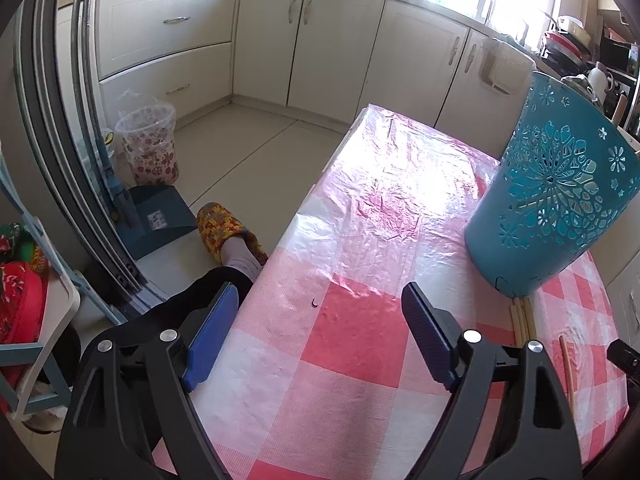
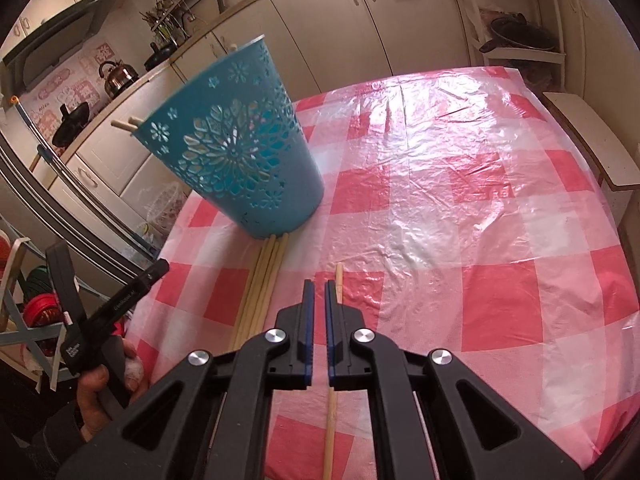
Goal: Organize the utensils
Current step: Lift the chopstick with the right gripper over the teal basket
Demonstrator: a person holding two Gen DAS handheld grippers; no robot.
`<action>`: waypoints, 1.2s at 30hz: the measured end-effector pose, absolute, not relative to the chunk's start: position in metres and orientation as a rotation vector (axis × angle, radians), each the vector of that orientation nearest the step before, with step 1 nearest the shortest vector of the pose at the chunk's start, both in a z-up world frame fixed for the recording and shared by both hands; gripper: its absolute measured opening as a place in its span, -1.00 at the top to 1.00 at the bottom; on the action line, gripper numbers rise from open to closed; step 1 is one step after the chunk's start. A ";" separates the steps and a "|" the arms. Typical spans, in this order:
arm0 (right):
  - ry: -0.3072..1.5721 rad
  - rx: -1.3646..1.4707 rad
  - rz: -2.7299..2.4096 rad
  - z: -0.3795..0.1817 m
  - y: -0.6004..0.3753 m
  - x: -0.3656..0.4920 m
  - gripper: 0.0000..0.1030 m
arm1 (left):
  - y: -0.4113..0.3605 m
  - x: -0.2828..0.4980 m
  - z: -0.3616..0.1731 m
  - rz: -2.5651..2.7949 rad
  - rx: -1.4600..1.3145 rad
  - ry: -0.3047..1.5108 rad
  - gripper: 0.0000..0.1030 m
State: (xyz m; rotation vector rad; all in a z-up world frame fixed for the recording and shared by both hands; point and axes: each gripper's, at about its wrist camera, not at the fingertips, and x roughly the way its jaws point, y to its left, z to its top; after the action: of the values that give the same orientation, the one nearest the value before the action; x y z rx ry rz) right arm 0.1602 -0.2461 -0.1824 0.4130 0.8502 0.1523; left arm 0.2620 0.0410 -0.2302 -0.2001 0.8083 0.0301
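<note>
Checkered table [image 2: 460, 220] bears blue holder [image 2: 240, 148] and chopsticks [image 2: 262, 280].

Colours on my table

My fingers [image 1: 214, 336] carry blue pads on black arms; the holder [image 2: 236, 140] is turquoise with cut-out flower patterns, the chopsticks [image 2: 260, 288] are pale beige, and the tablecloth [image 2: 460, 216] has pink-red and white checks.

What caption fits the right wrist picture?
Right gripper nearly shut above a lone chopstick, beside bundled chopsticks and a blue holder.
</note>
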 end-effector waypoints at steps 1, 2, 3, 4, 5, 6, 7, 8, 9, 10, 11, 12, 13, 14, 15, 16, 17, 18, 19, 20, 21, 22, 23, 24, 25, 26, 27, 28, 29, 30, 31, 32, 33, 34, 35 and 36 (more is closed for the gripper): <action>0.833 0.420 0.158 -0.177 -0.247 0.159 0.89 | 0.041 0.262 -0.230 0.031 -0.202 0.810 -0.55; 0.817 0.424 0.163 -0.171 -0.248 0.157 0.89 | 0.042 0.262 -0.231 0.033 -0.204 0.811 -0.55; 0.803 0.428 0.167 -0.166 -0.250 0.156 0.89 | 0.042 0.262 -0.231 0.034 -0.203 0.811 -0.55; 0.791 0.433 0.172 -0.162 -0.251 0.155 0.89 | 0.042 0.262 -0.231 0.035 -0.202 0.811 -0.55; 0.781 0.439 0.177 -0.158 -0.252 0.155 0.89 | 0.041 0.262 -0.231 0.036 -0.200 0.810 -0.55; 0.770 0.444 0.182 -0.154 -0.254 0.155 0.89 | 0.041 0.262 -0.231 0.037 -0.198 0.810 -0.55; 0.757 0.450 0.187 -0.150 -0.255 0.154 0.89 | 0.041 0.262 -0.231 0.037 -0.197 0.810 -0.55; 0.748 0.455 0.194 -0.147 -0.254 0.154 0.89 | 0.041 0.262 -0.231 0.038 -0.197 0.811 -0.55; 0.744 0.455 0.200 -0.145 -0.253 0.155 0.89 | 0.041 0.262 -0.231 0.039 -0.198 0.811 -0.55; 0.752 0.442 0.208 -0.143 -0.251 0.157 0.89 | 0.041 0.262 -0.231 0.040 -0.199 0.811 -0.55; 0.778 0.414 0.212 -0.144 -0.247 0.160 0.89 | 0.041 0.262 -0.231 0.040 -0.200 0.812 -0.55; 0.810 0.374 0.206 -0.147 -0.243 0.164 0.89 | 0.041 0.262 -0.231 0.040 -0.200 0.813 -0.55; 0.846 0.316 0.189 -0.153 -0.237 0.167 0.89 | 0.041 0.262 -0.231 0.041 -0.201 0.813 -0.55; 0.872 0.262 0.173 -0.160 -0.231 0.169 0.82 | 0.041 0.261 -0.231 0.040 -0.202 0.813 -0.55; 0.895 0.223 0.154 -0.168 -0.227 0.171 0.73 | 0.041 0.262 -0.231 0.040 -0.202 0.813 -0.55; 0.915 0.200 0.141 -0.176 -0.225 0.170 0.48 | 0.041 0.262 -0.231 0.040 -0.203 0.813 -0.55; 0.934 0.189 0.137 -0.185 -0.224 0.171 0.38 | 0.041 0.262 -0.231 0.039 -0.206 0.813 -0.55; 0.952 0.184 0.132 -0.193 -0.223 0.173 0.38 | 0.041 0.262 -0.231 0.038 -0.207 0.814 -0.55; 0.967 0.174 0.119 -0.200 -0.222 0.174 0.38 | 0.042 0.262 -0.232 0.038 -0.209 0.815 -0.55; 0.979 0.162 0.108 -0.206 -0.221 0.177 0.38 | 0.042 0.262 -0.232 0.037 -0.212 0.816 -0.55; 0.991 0.154 0.105 -0.211 -0.220 0.179 0.38 | 0.043 0.262 -0.232 0.036 -0.214 0.816 -0.55; 1.003 0.146 0.104 -0.216 -0.219 0.180 0.38 | 0.042 0.262 -0.232 0.036 -0.216 0.817 -0.55; 1.008 0.134 0.099 -0.219 -0.218 0.182 0.39 | 0.042 0.263 -0.232 0.035 -0.218 0.818 -0.55; 0.995 0.109 0.092 -0.219 -0.215 0.183 0.40 | 0.042 0.263 -0.232 0.035 -0.219 0.818 -0.55; 0.993 0.076 0.084 -0.220 -0.212 0.184 0.43 | 0.043 0.263 -0.233 0.035 -0.220 0.819 -0.55; 0.992 0.044 0.074 -0.220 -0.209 0.186 0.52 | 0.043 0.263 -0.233 0.034 -0.222 0.820 -0.55; 0.988 0.003 0.060 -0.221 -0.206 0.185 0.59 | 0.043 0.263 -0.233 0.034 -0.223 0.821 -0.55; 0.979 -0.038 0.055 -0.223 -0.202 0.184 0.75 | 0.043 0.263 -0.233 0.034 -0.224 0.822 -0.55; 0.975 -0.070 0.062 -0.222 -0.196 0.182 0.88 | 0.043 0.263 -0.233 0.033 -0.226 0.822 -0.55; 0.970 -0.105 0.060 -0.222 -0.191 0.179 0.88 | 0.043 0.263 -0.233 0.034 -0.225 0.822 -0.55; 0.966 -0.131 0.062 -0.222 -0.188 0.177 0.90 | 0.043 0.263 -0.233 0.033 -0.225 0.822 -0.55; 0.967 -0.121 0.070 -0.221 -0.188 0.174 0.90 | 0.043 0.263 -0.233 0.033 -0.225 0.824 -0.55; 0.968 -0.088 0.083 -0.219 -0.190 0.172 0.90 | 0.043 0.263 -0.234 0.033 -0.226 0.824 -0.55; 0.962 -0.025 0.109 -0.213 -0.197 0.168 0.90 | 0.043 0.262 -0.234 0.033 -0.228 0.823 -0.55; 0.949 0.052 0.150 -0.205 -0.203 0.165 0.90 | 0.043 0.263 -0.234 0.033 -0.227 0.824 -0.55; 0.923 0.152 0.207 -0.192 -0.211 0.161 0.90 | 0.043 0.263 -0.234 0.033 -0.228 0.824 -0.55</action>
State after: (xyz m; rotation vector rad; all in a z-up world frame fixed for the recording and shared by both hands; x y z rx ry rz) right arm 0.1614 -0.2115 -0.1922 0.1522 0.9225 0.2072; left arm 0.2626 0.0427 -0.2340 -0.2280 0.8241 0.0328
